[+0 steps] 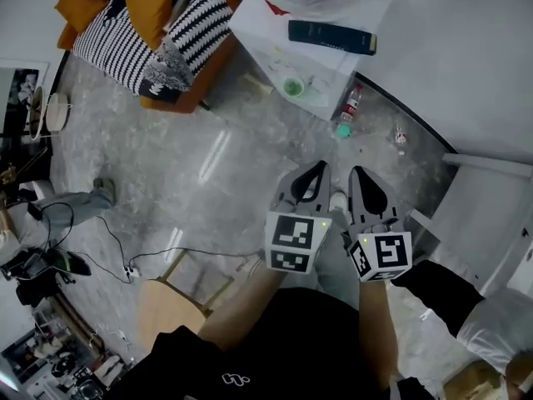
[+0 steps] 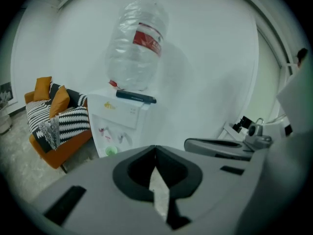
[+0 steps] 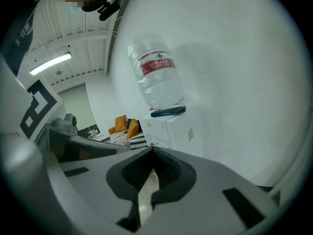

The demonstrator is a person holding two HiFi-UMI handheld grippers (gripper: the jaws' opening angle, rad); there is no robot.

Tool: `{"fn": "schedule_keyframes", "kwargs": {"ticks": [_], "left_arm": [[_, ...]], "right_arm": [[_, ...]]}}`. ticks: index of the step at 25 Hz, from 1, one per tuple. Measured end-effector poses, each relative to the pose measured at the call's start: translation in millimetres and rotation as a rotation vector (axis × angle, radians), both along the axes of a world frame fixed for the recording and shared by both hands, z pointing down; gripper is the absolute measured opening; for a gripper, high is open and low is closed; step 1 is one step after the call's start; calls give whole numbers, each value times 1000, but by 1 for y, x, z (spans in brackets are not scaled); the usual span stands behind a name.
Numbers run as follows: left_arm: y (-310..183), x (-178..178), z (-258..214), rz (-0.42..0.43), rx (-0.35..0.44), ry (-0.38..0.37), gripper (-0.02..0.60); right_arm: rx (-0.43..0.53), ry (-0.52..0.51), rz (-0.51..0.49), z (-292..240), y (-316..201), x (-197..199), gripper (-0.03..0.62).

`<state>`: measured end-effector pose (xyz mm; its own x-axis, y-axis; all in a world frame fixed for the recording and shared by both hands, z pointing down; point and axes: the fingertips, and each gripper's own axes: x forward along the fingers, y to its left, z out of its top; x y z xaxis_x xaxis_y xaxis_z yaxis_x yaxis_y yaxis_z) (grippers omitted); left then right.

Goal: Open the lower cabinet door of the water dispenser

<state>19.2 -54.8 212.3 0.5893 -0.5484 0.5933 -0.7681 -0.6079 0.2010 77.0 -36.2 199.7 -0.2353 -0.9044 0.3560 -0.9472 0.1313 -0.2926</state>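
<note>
The white water dispenser stands against the wall with a clear bottle on top and a dark flat object on its lid. A green cup sits under its taps. The lower cabinet door is hidden: from above in the head view, behind the gripper bodies in both gripper views. My left gripper and right gripper hang side by side over the floor, short of the dispenser, touching nothing. Both are shut and empty, tips meeting in the left gripper view and the right gripper view.
An orange armchair with striped cushions stands left of the dispenser. Small bottles lie on the floor beside it. A wooden stool and cables are near my feet. White furniture is on the right.
</note>
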Motion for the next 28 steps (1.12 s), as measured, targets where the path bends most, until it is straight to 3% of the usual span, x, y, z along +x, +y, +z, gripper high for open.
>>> {"fn": "schedule_keyframes", "kwargs": {"ticks": [18, 28], "left_arm": [[7, 37, 156, -50, -157, -42, 12], [22, 33, 232, -91, -209, -76, 12]], "right_arm": [[-195, -54, -19, 160, 3, 25, 11], [-283, -55, -39, 237, 16, 26, 11]]}}
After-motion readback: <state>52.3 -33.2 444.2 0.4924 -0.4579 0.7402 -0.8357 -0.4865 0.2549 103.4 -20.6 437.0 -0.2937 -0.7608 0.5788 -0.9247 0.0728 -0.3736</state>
